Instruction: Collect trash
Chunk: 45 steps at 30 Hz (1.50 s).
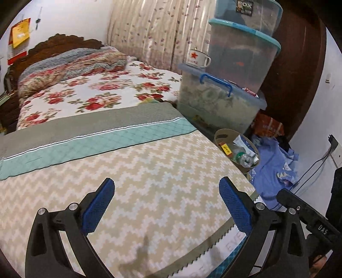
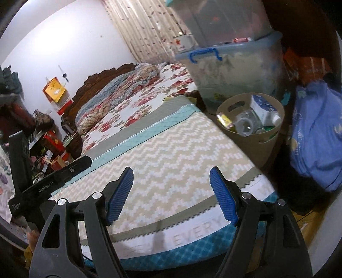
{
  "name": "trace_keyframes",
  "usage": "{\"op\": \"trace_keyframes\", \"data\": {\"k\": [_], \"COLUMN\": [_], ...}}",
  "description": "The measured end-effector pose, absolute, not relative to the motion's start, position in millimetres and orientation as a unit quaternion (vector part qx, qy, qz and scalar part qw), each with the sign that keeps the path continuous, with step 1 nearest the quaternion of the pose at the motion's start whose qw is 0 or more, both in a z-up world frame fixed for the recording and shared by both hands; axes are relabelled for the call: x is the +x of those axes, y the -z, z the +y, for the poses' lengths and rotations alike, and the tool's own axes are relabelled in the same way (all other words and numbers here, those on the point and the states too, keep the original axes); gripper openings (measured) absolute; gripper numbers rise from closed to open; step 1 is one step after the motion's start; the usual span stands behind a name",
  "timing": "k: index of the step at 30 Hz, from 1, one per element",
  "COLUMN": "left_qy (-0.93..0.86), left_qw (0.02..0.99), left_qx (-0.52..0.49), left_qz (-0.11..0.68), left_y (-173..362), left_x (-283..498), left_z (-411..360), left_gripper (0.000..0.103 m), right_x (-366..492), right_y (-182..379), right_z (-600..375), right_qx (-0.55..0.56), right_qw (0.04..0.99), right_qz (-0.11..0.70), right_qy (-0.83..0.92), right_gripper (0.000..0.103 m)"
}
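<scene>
Tan bin (image 2: 252,139) | contents jumbled | both tongs (image 1: 166,196) (image 2: 171,186) agape, empty

The top storage box (image 1: 248,12) carried a dark sticker reading "BOX". The white enamel mug (image 1: 197,57) on the lowest box's lid bore a red star; the red characters under it were too small to read. The bed's mat (image 2: 171,149) had pale letters along its front edge, reading "EVERY" in the right wrist view and only "EVE" in the left. The left tool (image 2: 49,177), seen from the right wrist, was printed "GenRobot.AI", with smaller illegible lines beside it. The right tool (image 1: 316,222), seen from the left wrist, showed "DAS". Print on the yellow wall packet (image 1: 20,32) was unreadable.
</scene>
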<state>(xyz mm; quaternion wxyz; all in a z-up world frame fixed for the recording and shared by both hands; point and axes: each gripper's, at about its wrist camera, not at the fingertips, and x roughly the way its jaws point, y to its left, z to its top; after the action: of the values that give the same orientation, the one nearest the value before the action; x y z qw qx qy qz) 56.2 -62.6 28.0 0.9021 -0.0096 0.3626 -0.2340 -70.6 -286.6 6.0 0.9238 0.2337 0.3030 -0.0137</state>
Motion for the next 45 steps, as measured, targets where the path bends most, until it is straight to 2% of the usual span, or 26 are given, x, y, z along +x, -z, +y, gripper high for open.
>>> {"op": "trace_keyframes", "data": {"k": [11, 21, 30, 35, 45], "left_qy": [0.180, 0.155, 0.173, 0.179, 0.190], "left_qw": [0.922, 0.934, 0.936, 0.935, 0.938], "left_qx": [0.019, 0.046, 0.034, 0.032, 0.064], "left_qz": [0.343, 0.318, 0.304, 0.304, 0.282], "left_y": [-39, -51, -60, -65, -67], "left_x": [22, 6, -4, -8, -26], "left_z": [-31, -32, -39, -43, -55], "left_gripper": [0.094, 0.094, 0.094, 0.094, 0.094], "right_x": [-85, -90, -100, -109, -109], "right_y": [-29, -28, -19, -15, -3], "right_z": [-249, -244, -257, -260, -267], "right_qx": [0.219, 0.232, 0.251, 0.254, 0.275], "right_qw": [0.931, 0.929, 0.927, 0.928, 0.919], "right_qz": [0.292, 0.288, 0.280, 0.271, 0.279], "right_qy": [0.004, 0.004, 0.019, 0.032, 0.042], "right_gripper": [0.076, 0.078, 0.084, 0.094, 0.096]}}
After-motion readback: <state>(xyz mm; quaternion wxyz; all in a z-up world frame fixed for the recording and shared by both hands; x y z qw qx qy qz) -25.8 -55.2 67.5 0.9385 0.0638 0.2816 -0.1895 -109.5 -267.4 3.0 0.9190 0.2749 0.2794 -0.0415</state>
